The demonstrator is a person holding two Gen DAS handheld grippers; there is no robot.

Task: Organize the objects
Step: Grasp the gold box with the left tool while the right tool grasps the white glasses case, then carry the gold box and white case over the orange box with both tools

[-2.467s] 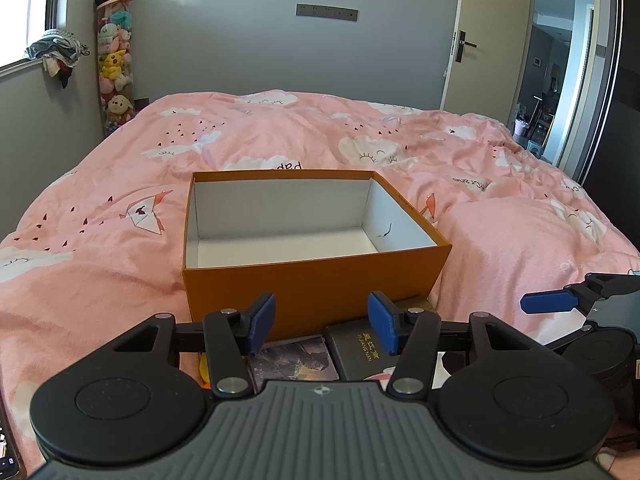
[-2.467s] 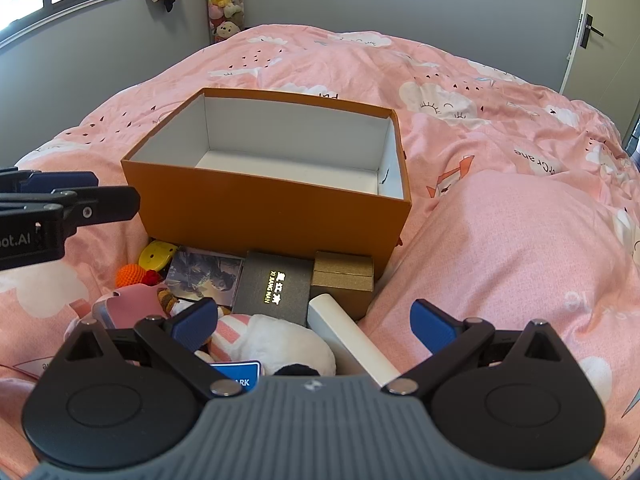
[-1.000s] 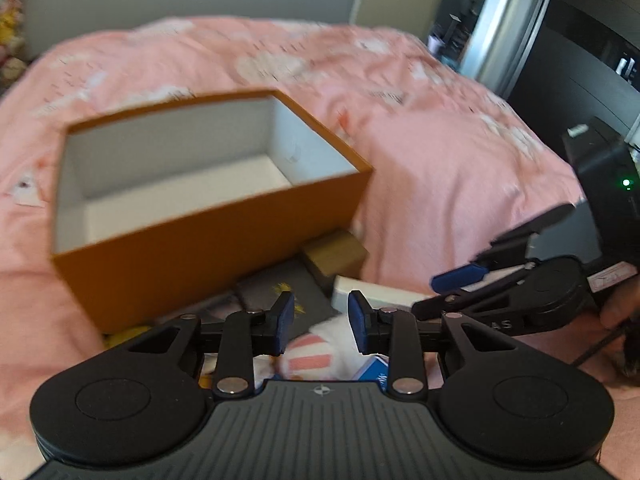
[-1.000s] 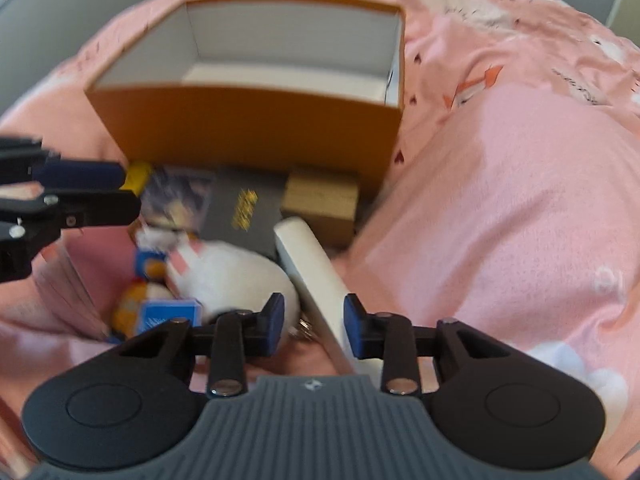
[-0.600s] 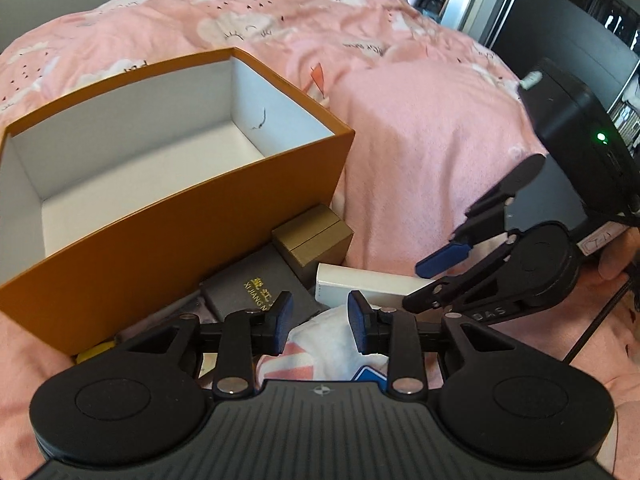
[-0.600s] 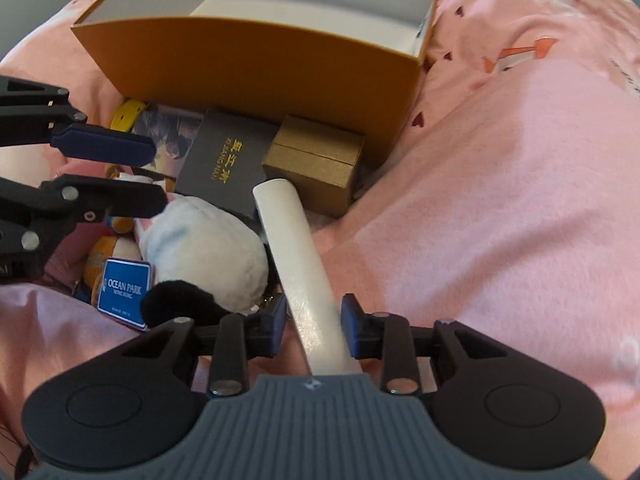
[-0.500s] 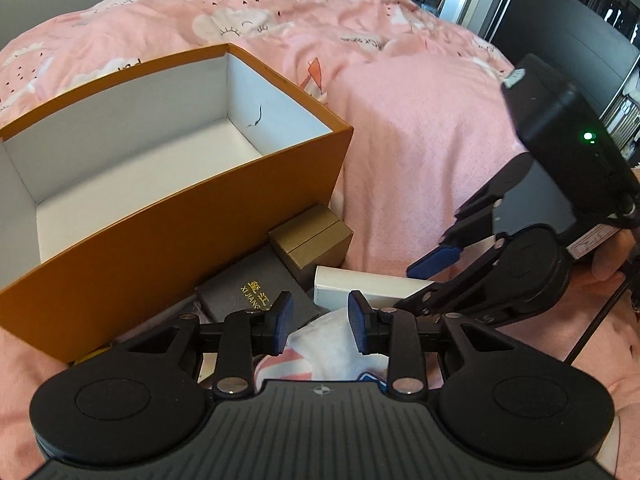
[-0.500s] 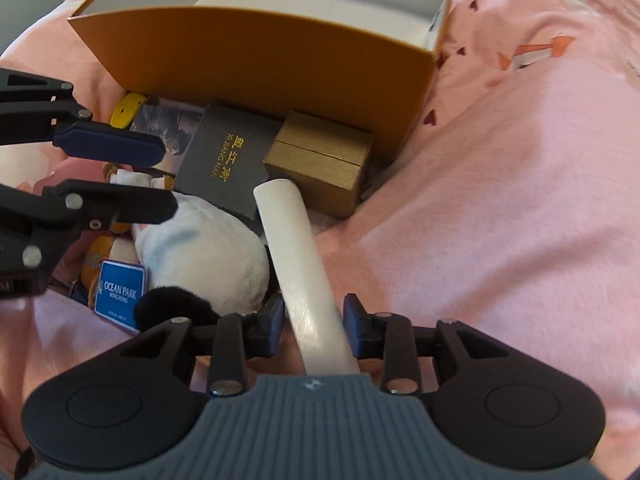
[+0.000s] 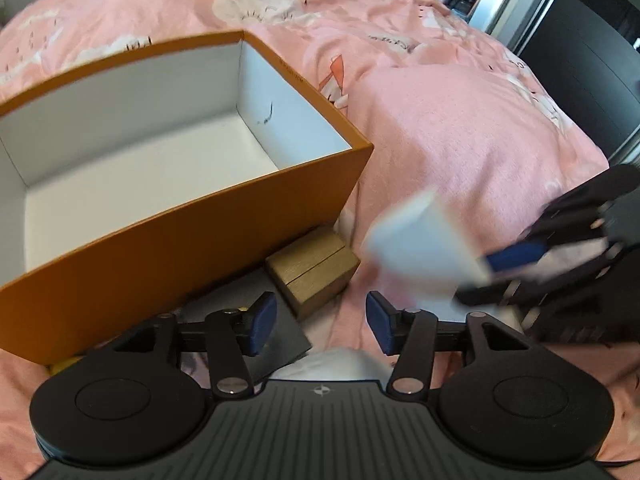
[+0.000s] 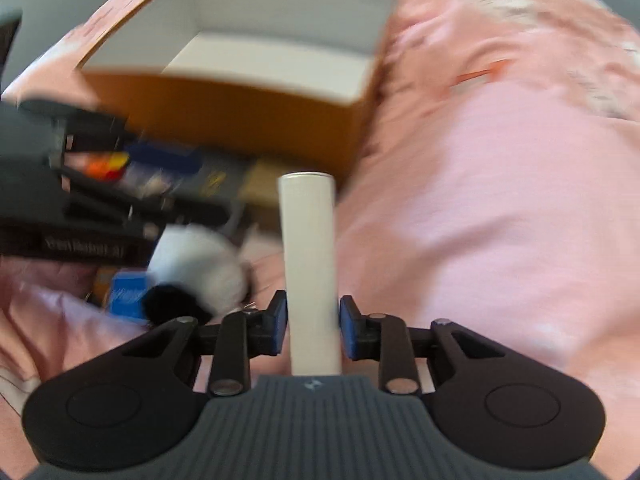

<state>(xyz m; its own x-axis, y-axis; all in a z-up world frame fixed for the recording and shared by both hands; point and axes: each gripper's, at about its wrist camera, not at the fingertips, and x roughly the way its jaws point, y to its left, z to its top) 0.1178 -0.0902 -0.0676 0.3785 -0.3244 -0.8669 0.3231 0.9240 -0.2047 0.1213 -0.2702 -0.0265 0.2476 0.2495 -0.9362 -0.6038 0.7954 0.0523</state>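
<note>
White long box (image 10: 310, 264) is pinched by the right tool (image 10: 313, 328); the left tool (image 9: 321, 322), just spreading, holds nothing.

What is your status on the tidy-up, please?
Right gripper shut on long white box. Left gripper open, holding nothing. Orange cardboard box ahead, nothing in it.

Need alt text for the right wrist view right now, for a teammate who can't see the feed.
The right gripper is shut on a long white box, which points toward the empty orange box on a pink bedspread. To the left, blurred, lie a white plush toy, small boxes and the left gripper, whose jaws have just been opening.
</note>
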